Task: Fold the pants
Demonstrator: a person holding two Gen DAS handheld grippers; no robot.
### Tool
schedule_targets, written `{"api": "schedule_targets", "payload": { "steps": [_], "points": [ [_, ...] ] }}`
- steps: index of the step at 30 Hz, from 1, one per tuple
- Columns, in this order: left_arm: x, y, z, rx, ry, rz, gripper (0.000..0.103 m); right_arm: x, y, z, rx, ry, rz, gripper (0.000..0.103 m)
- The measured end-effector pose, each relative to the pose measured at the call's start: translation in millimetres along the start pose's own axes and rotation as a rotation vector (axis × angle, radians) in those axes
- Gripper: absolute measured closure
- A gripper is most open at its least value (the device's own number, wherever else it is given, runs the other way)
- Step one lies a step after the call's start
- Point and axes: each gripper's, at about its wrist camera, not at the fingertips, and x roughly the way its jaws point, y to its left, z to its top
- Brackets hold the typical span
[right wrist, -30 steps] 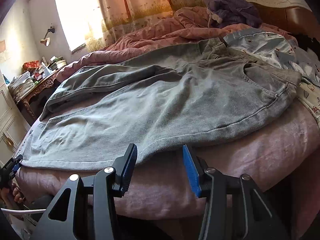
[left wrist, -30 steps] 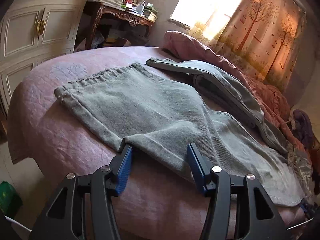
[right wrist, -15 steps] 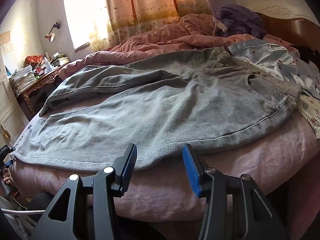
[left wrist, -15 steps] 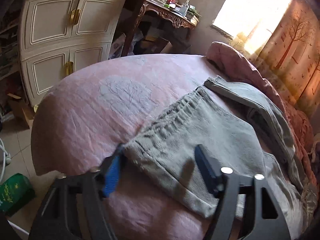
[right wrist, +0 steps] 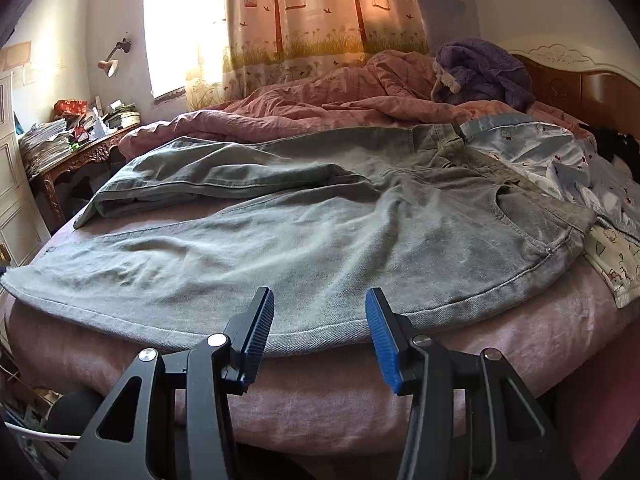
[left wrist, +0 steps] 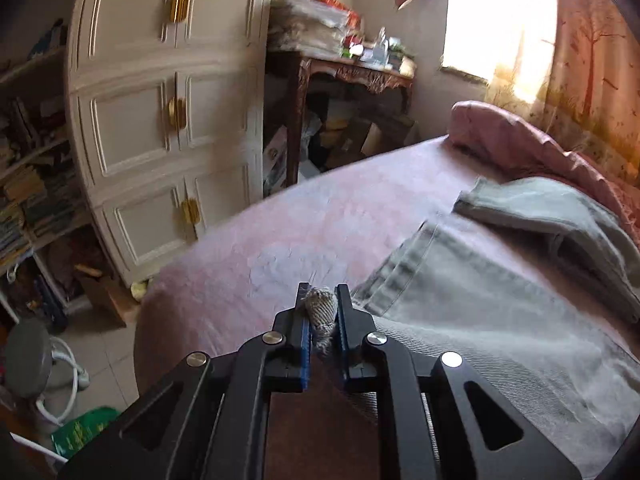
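Grey-green denim pants (right wrist: 304, 232) lie spread across a pink bed (right wrist: 520, 344), waist to the right, legs running left. In the left wrist view my left gripper (left wrist: 322, 300) is closing, and its blue pads pinch the corner of the near leg's hem (left wrist: 320, 308); the rest of that leg (left wrist: 480, 320) trails off to the right. The far leg (left wrist: 560, 216) lies folded behind it. My right gripper (right wrist: 320, 312) stands open at the near side seam of the pants, with the seam edge between its fingers but not pressed.
A white wardrobe (left wrist: 160, 120) and a carved wooden desk (left wrist: 348, 72) piled with papers stand past the bed's foot. A bunched pink quilt (right wrist: 340, 100), a purple plush (right wrist: 480, 68) and patterned cloths (right wrist: 560, 160) lie near the headboard. A green bag (left wrist: 84, 428) sits on the floor.
My left gripper swung left along the hem to the leg's corner and closed on it. The right gripper stayed open at the side seam, barely shifting.
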Motion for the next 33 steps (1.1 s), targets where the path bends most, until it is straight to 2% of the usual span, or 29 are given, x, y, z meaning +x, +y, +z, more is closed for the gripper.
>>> {"api": "schedule_targets", "payload": {
  "steps": [1,2,3,5,8,10,14,17,18,19,20,21,23,26,27,28,30,32,33],
  "points": [
    [9,4,-7,-0.012,0.025,0.002,0.091,0,-1,-1,-0.005,0.003,-0.003,0.054],
    [13,4,-15,0.000,0.018,0.016,0.091,0,-1,-1,-0.008,0.004,-0.009,0.054],
    [12,0,-20,0.038,-0.018,0.041,0.089,0,-3,-1,-0.009,0.005,-0.018,0.054],
    [9,-11,-22,0.109,-0.040,0.103,0.088,0,-10,0,-0.003,0.008,-0.030,0.054],
    [6,-10,-15,0.100,-0.022,0.112,0.082,-1,-21,1,0.027,0.002,-0.038,0.054],
    [-4,-12,-12,0.123,-0.053,0.105,0.076,-1,-29,1,0.050,-0.003,-0.044,0.048],
    [-34,-34,-3,0.223,-0.125,0.035,0.075,0,-37,0,0.077,-0.002,-0.056,0.047],
    [-34,-59,19,0.290,-0.067,-0.045,0.071,2,-37,2,0.077,0.003,-0.052,0.047],
    [-29,-65,32,0.289,-0.037,-0.106,0.057,2,-35,3,0.073,0.002,-0.048,0.048],
    [-21,-71,43,0.295,0.001,-0.165,0.033,2,-33,5,0.064,0.000,-0.042,0.048],
    [-7,-78,57,0.308,0.069,-0.230,0.025,1,-30,5,0.053,-0.004,-0.038,0.048],
    [7,-82,67,0.296,0.124,-0.248,0.024,1,-27,6,0.039,-0.009,-0.039,0.048],
    [36,-84,84,0.265,0.218,-0.236,0.030,1,-22,7,0.015,-0.021,-0.054,0.047],
    [74,-86,94,0.273,0.364,-0.287,0.039,2,-20,6,0.003,-0.026,-0.066,0.047],
    [85,-87,90,0.278,0.416,-0.301,0.045,4,-20,6,0.006,-0.021,-0.066,0.047],
    [94,-89,87,0.283,0.447,-0.295,0.059,6,-21,5,0.012,-0.014,-0.064,0.047],
    [99,-94,80,0.316,0.427,-0.249,0.070,11,-22,5,0.021,0.000,-0.061,0.048],
    [101,-97,80,0.319,0.387,-0.233,0.076,15,-20,3,0.017,0.009,-0.066,0.048],
    [102,-95,82,0.298,0.362,-0.211,0.096,16,-18,3,0.010,0.012,-0.067,0.048]
  ]
}}
